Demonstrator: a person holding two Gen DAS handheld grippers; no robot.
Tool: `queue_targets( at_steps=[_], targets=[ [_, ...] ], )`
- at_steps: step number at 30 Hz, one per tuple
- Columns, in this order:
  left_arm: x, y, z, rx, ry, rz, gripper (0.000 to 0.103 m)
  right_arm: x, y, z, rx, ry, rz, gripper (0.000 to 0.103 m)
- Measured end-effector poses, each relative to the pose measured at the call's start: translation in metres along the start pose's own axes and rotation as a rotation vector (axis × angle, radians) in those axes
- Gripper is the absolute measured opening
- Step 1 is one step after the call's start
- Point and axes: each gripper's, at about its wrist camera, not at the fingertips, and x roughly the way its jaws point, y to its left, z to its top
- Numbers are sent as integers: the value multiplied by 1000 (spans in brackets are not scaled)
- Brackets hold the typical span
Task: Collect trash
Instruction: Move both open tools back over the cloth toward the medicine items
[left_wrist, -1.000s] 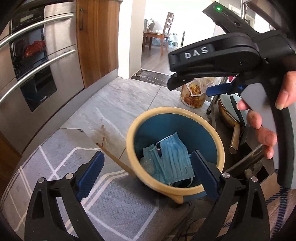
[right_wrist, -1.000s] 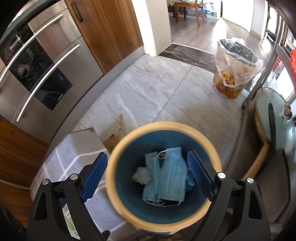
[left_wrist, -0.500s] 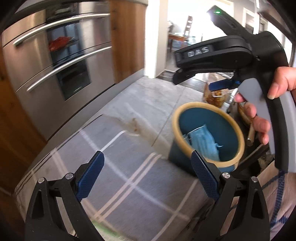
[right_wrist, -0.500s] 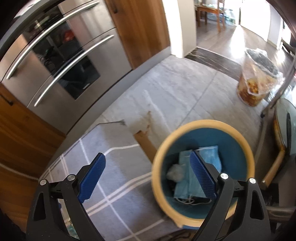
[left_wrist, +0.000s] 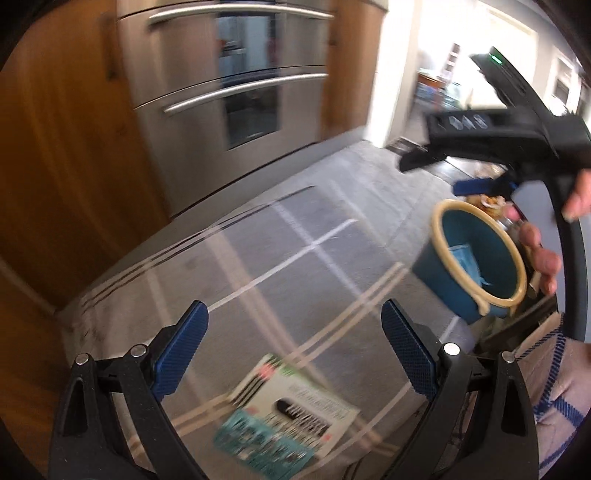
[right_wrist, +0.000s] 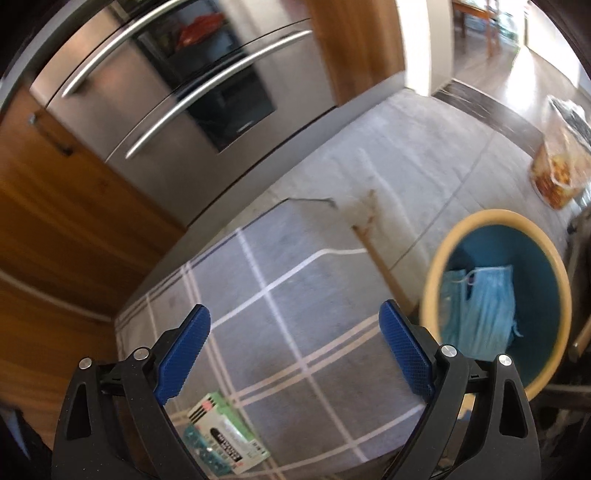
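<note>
L gripper (left_wrist: 293, 341) wide open, empty; carton (left_wrist: 284, 417) lies flat on the rug (left_wrist: 280, 258) just below and between its fingers, nearest thing in view. R gripper (right_wrist: 295, 345) also open w/ nothing in it; the carton sits low and left of its centre. Next piece of trash looks to be that carton: drop straight down, straddle a short edge, pinch an edge, since flat card on soft weave gives little to bite. Carton: thin printed cardboard, green/white/teal, rectangular. Rug: grey woven, pale stripes. Further right, bin (right_wrist: 496, 299): round, blue inside, cream rim, holding pleated blue masks (right_wrist: 480, 306). Beyond, brushed steel oven (left_wrist: 236, 85).
</note>
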Motion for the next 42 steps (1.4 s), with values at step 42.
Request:
queue_targets(
  at_steps=[42],
  targets=[
    [50,7,-122,-74,556,111,90,39,52,-87,-269,211,18,92]
  ],
)
